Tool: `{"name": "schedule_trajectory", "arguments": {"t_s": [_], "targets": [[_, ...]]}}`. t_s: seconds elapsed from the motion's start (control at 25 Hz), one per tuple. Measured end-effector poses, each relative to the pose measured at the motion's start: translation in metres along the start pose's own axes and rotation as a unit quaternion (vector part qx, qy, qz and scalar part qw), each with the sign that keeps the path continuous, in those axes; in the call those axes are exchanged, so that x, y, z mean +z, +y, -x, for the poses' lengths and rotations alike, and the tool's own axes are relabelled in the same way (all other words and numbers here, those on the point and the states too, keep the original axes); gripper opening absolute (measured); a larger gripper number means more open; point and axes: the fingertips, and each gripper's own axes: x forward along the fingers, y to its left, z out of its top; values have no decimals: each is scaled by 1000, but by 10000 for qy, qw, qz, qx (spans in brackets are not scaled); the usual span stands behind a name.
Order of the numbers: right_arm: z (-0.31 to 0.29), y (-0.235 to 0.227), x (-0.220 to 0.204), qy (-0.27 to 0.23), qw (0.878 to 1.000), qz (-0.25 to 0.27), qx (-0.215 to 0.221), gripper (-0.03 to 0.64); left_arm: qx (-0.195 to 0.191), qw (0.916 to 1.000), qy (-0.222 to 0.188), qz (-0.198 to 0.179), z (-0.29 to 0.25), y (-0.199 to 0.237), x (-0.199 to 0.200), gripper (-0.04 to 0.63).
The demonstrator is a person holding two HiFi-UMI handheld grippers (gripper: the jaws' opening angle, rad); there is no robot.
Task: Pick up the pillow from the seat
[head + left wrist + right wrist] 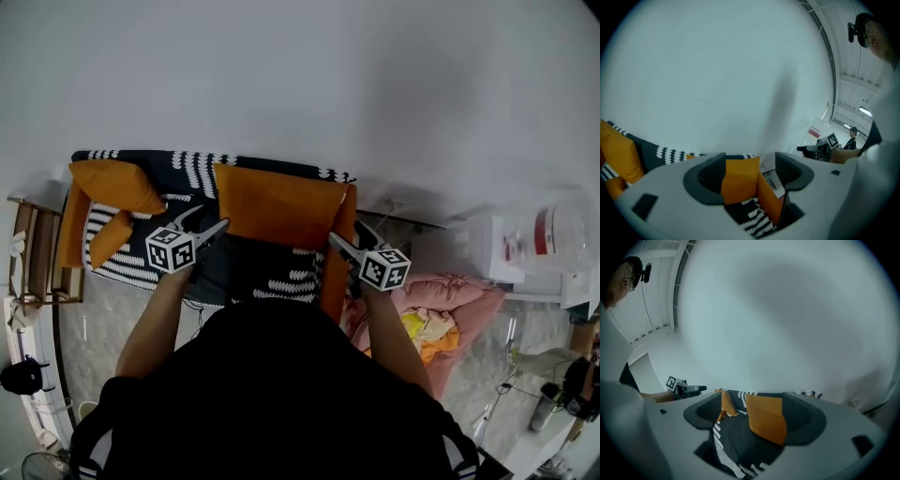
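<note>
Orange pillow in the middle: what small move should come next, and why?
Probably squeeze both tools shut. The left tool and right tool each stand open with an edge of the orange pillow between the jaws, so it likely isn't gripped yet; lifting can follow.

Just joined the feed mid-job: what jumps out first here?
A big orange pillow stands upright, centre frame, over the black-and-white patterned seat. The left gripper and right gripper flank its lower corners, jaws apart. A second orange pillow sits at the seat's left end.
</note>
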Motion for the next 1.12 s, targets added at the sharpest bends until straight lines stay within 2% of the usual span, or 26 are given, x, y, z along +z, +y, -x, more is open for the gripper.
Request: {"name": "schedule_trajectory", "arguments": {"t_s": [0.64, 1.12], "targets": [[-9, -18, -10, 149, 9997, -159, -108, 393, 85, 9997, 187, 102, -6, 14, -11, 336], [-20, -15, -25, 260, 9977, -222, -584, 393, -136, 9991, 398, 88, -9, 51, -15, 336]]}}
